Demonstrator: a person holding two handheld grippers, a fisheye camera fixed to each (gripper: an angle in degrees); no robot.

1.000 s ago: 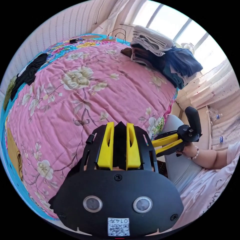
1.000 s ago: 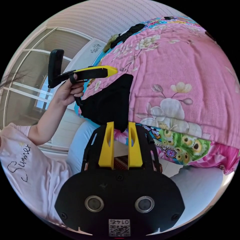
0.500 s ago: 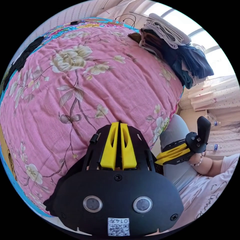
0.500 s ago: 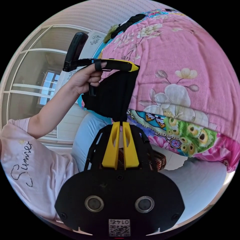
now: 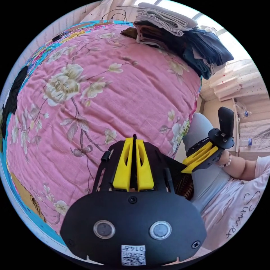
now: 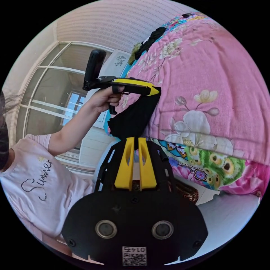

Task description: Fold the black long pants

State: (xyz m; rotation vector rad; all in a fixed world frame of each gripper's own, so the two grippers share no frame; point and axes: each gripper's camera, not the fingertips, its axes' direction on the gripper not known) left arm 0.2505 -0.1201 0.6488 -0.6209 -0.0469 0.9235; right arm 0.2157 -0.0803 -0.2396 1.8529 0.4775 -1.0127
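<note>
The black long pants hang as a dark bunched sheet over the near edge of the bed, stretched between both grippers. My left gripper is shut, with a thin strip of black cloth between its yellow jaws. From the right gripper view, the left gripper sits in a hand, pinching the pants' upper edge. My right gripper is shut on the lower part of the cloth. In the left gripper view, the right gripper is off the bed's side, black cloth at its tips.
A pink flowered quilt covers the bed. A stack of folded clothes stands at its far side near the window, and another dark garment lies at the far left edge. The person's legs and shirt are beside the bed.
Both grippers' jaws, apart a second ago, have shut on the black cloth. The left gripper has risen over the bed edge, pulling the pants up between the two grippers.
</note>
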